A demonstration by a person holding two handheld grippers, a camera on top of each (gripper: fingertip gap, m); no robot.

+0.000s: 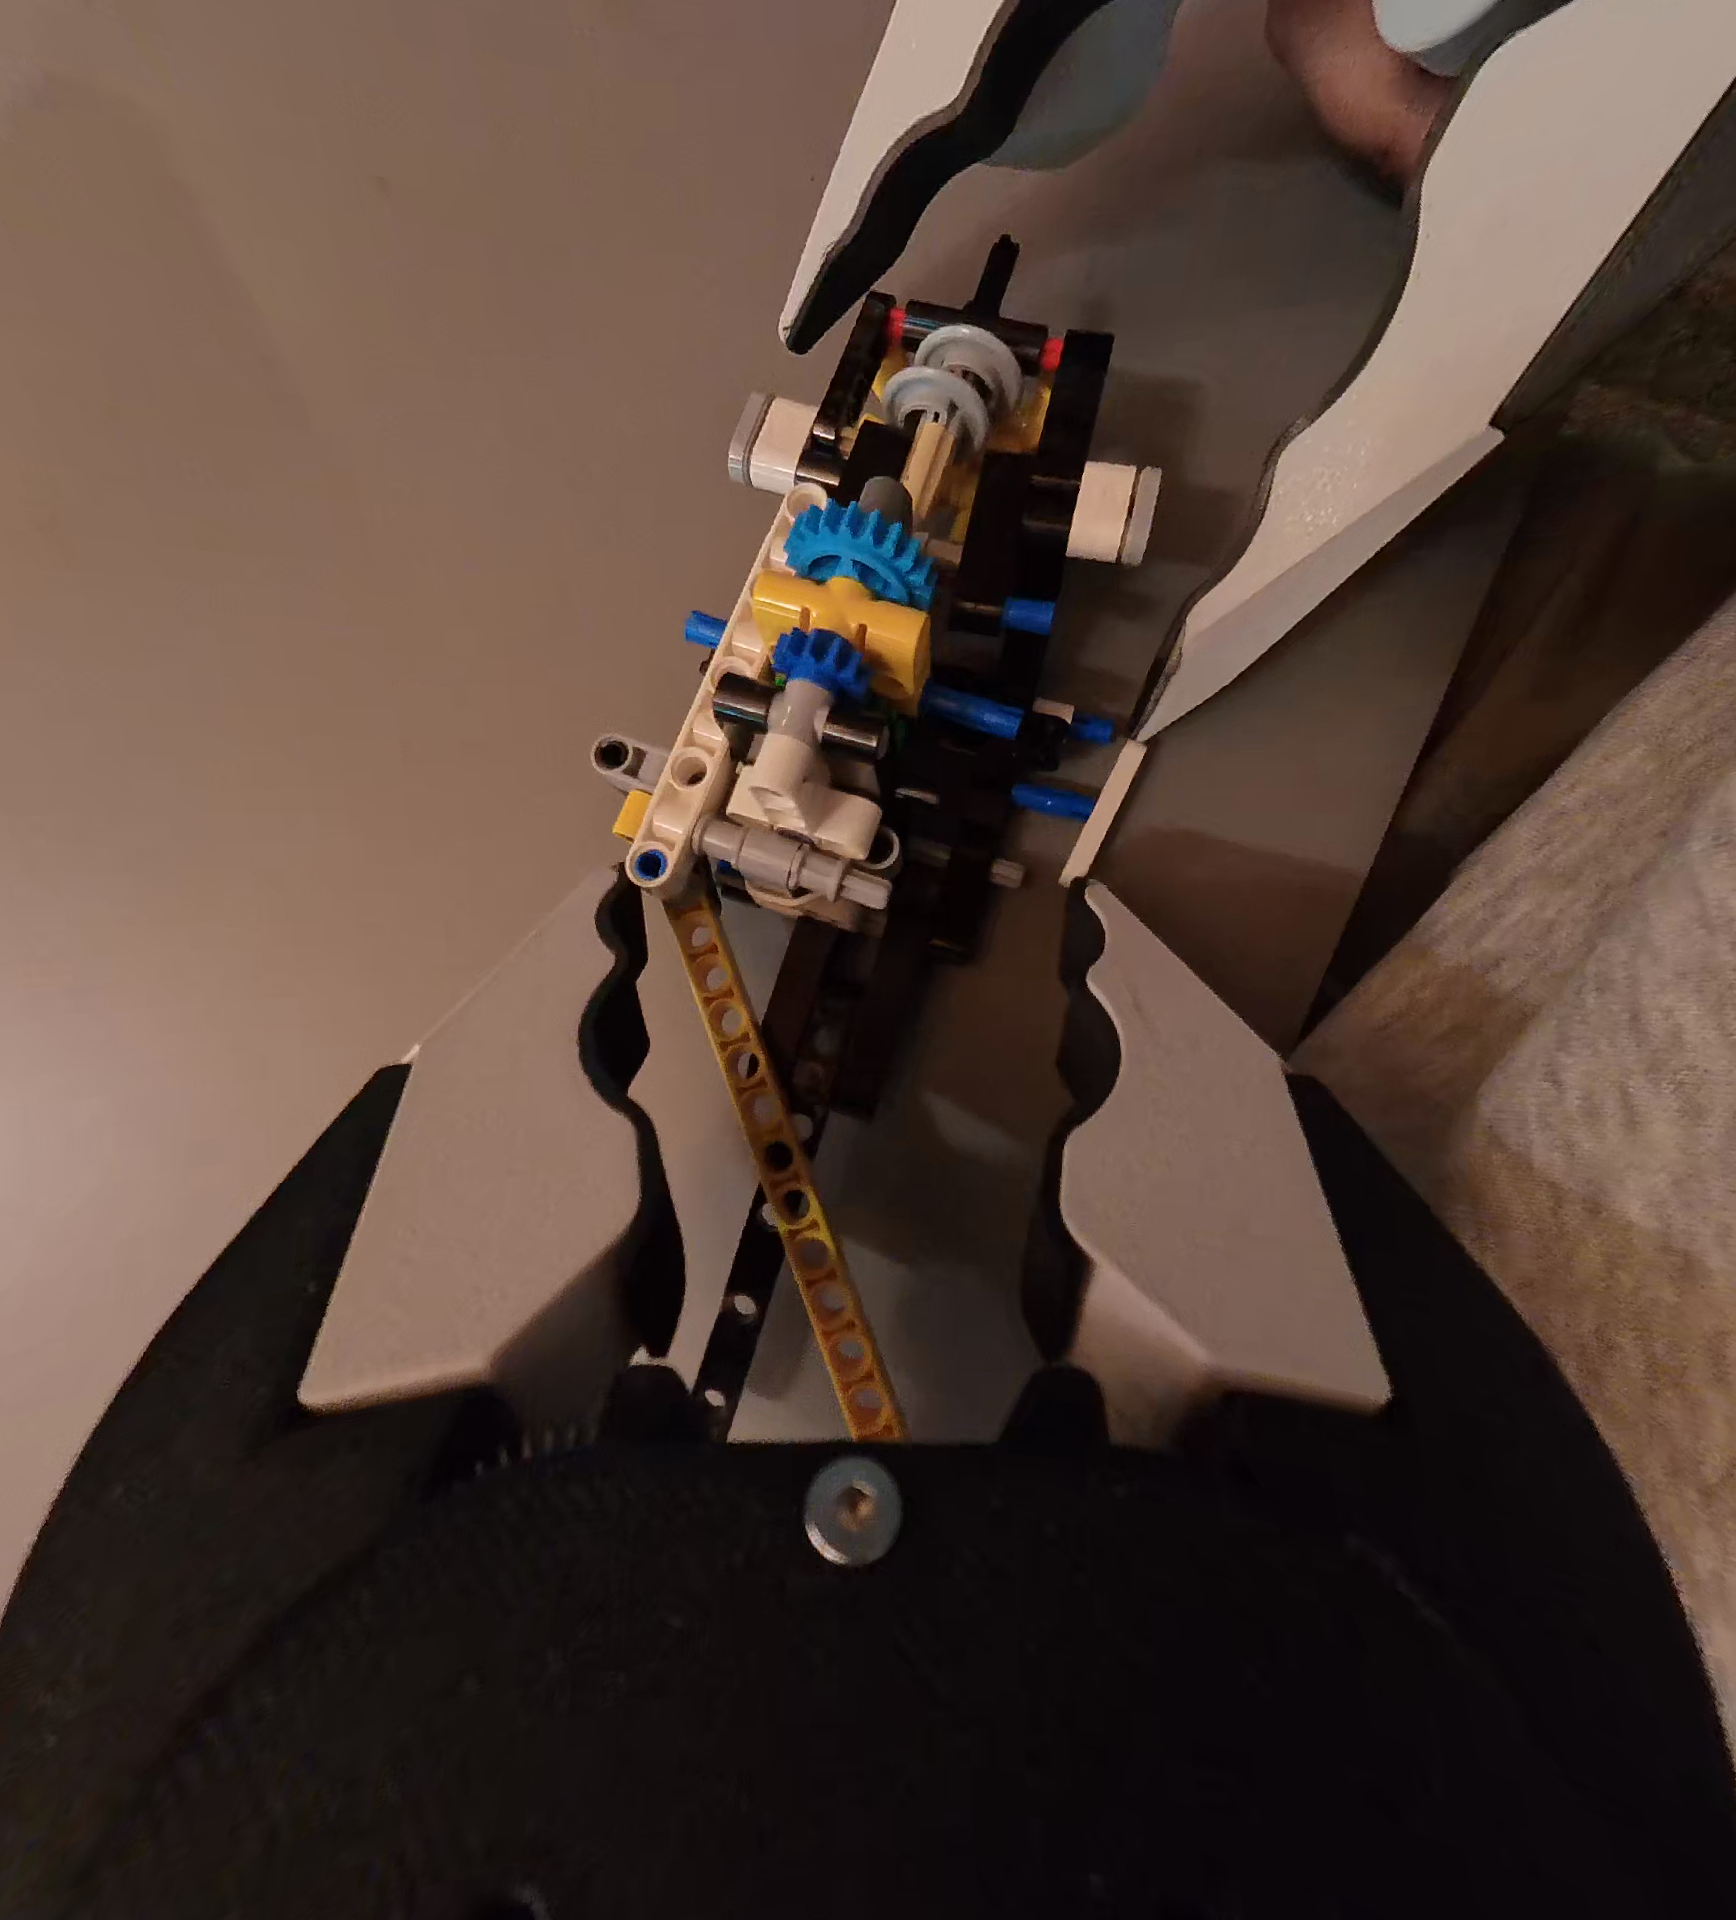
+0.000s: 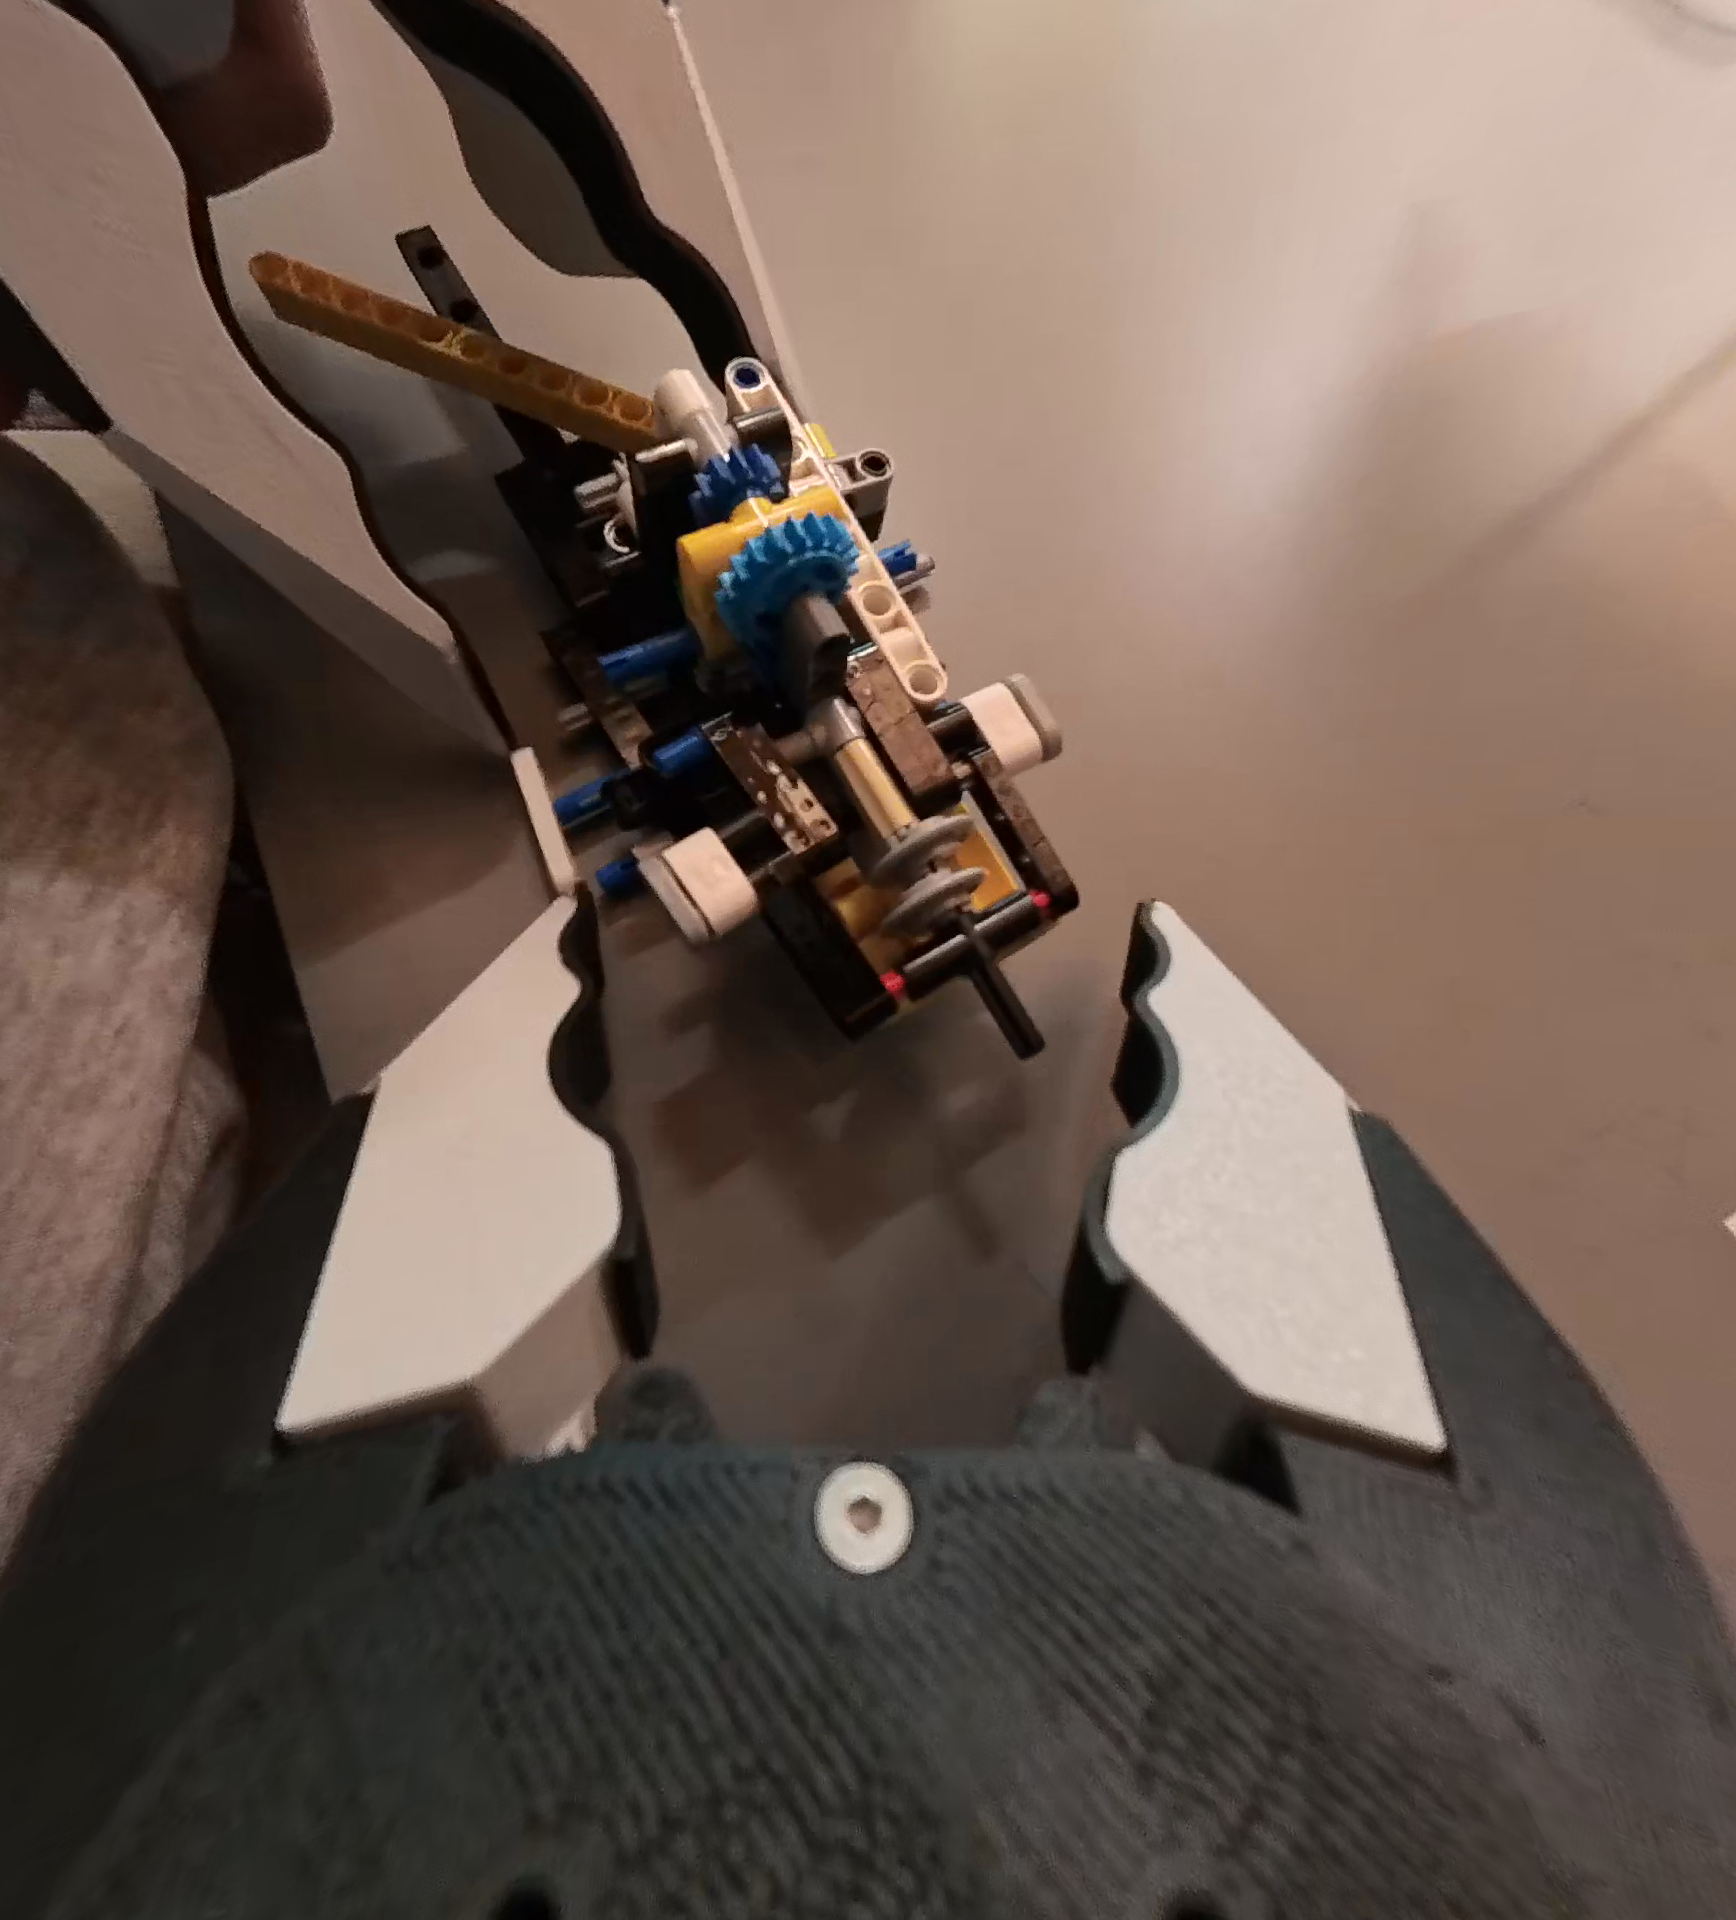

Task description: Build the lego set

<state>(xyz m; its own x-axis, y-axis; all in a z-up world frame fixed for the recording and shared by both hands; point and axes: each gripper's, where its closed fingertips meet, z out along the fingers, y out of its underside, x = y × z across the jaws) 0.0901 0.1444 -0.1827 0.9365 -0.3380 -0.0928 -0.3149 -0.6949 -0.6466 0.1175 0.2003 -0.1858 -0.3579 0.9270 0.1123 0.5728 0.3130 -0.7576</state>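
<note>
Left wrist view: one lego model (image 1: 905, 665) lies on the table (image 1: 272, 520) between two grippers. The left gripper (image 1: 848, 914) has its jaws spread, with a yellow beam (image 1: 791, 1174) running back between them; the right gripper (image 1: 1040, 343) opposite is also spread. Two blue gears (image 1: 859, 561) sit on top.

Right wrist view: the right gripper (image 2: 864, 925) is spread just before the model's black axle (image 2: 999, 992), not touching it.

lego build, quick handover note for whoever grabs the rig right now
Left tool: open, the yellow beam and a black beam running between its fingers; no clamping visible.
Right tool: open, empty, facing the other end with the black axle.
Lego assembly: on the table between both tools.
Done: geared frame with blue gears.
Left: the remaining build; no loose parts in view.
</note>
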